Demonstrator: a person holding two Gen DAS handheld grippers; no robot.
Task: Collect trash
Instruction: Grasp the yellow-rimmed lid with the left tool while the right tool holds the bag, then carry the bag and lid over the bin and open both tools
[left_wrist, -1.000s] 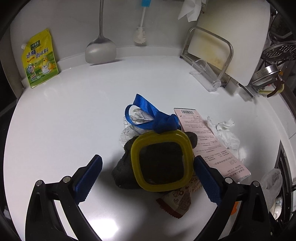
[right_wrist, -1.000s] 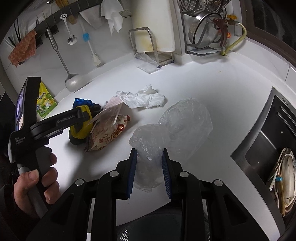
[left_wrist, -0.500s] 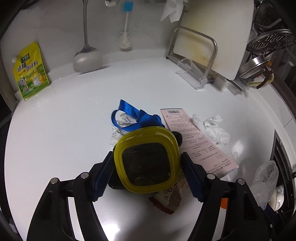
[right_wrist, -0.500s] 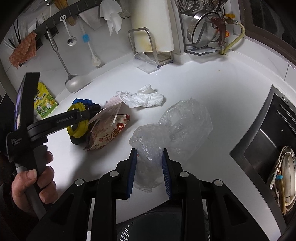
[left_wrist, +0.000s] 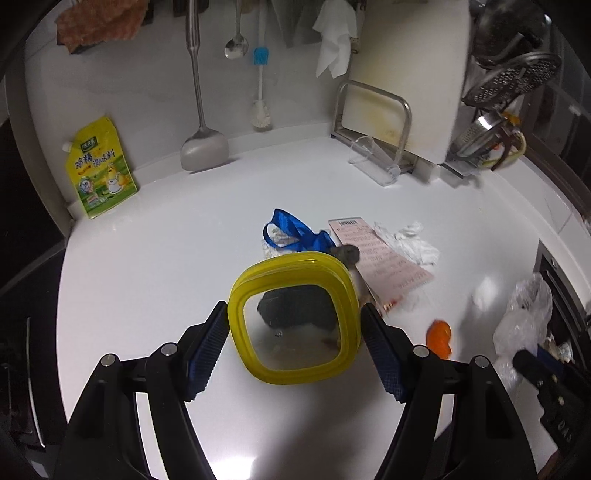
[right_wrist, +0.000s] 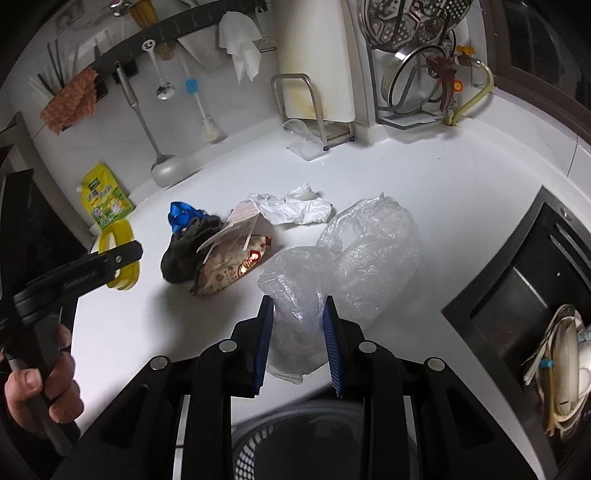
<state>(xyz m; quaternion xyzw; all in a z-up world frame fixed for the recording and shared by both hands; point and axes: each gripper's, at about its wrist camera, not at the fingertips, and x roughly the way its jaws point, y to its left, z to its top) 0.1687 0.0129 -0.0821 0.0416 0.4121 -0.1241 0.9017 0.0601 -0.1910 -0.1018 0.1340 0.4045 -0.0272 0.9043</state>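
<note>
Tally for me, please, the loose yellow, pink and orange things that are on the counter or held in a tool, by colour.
Yellow: 2, the lid held in the left tool and the seasoning pouch.
Pink: 1, the receipt.
Orange: 1, the small scrap.
Total: 4.

Free: bare countertop (right_wrist: 424, 177) right of centre | Blocked: litter heap (right_wrist: 218, 251) and plastic bags (right_wrist: 354, 251) mid-counter | Edges: sink (right_wrist: 524, 295) right, hanging utensils (right_wrist: 147, 110) and rack (right_wrist: 417, 74) behind.
</note>
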